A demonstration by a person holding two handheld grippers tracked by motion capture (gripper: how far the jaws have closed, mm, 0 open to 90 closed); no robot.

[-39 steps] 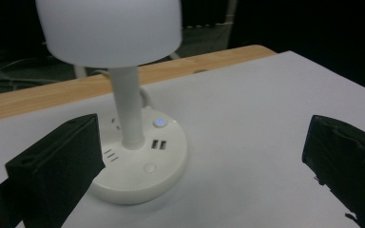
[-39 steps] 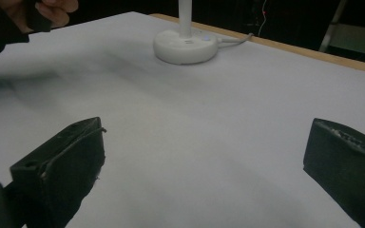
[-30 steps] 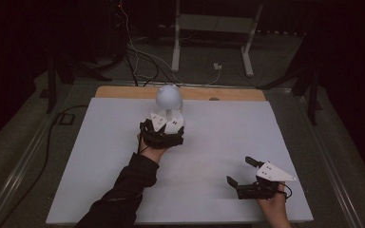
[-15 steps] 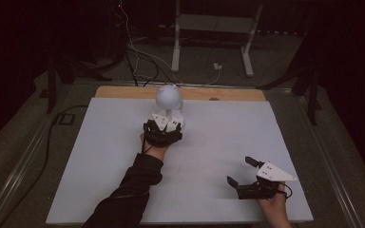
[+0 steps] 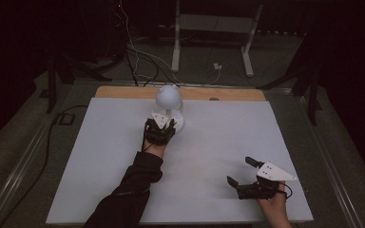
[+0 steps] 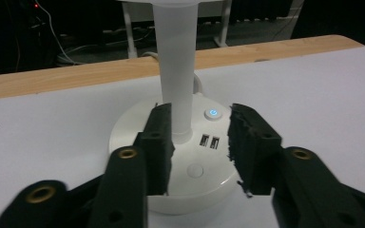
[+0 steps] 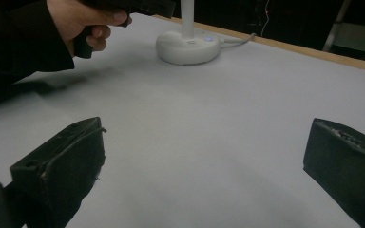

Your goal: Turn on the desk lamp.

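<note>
The left gripper (image 6: 199, 137), its jaws having just been closing yet apart, is hovering over the round base of the white globe lamp (image 5: 169, 102) near the table's (image 5: 100, 190) far edge, its power button glowing blue.

Left gripper (image 5: 164, 127) at the lamp (image 5: 169, 107): a second ago it sat a little nearer the person with its jaws spread wide; since then it has edged toward the lamp's base (image 6: 185, 161) and sunk slightly over it. Its jaws have just been closing — in the left gripper view they now stand over the round base (image 6: 185, 161), one beside the white stem (image 6: 177, 71), the gap between them narrowed. Whether the pads press anything cannot be told; the stem lies at the edge of the gap rather than squarely in it. The forearm (image 5: 138, 183) has stretched forward with the hand — its sleeve now reaches further up the table.
</note>
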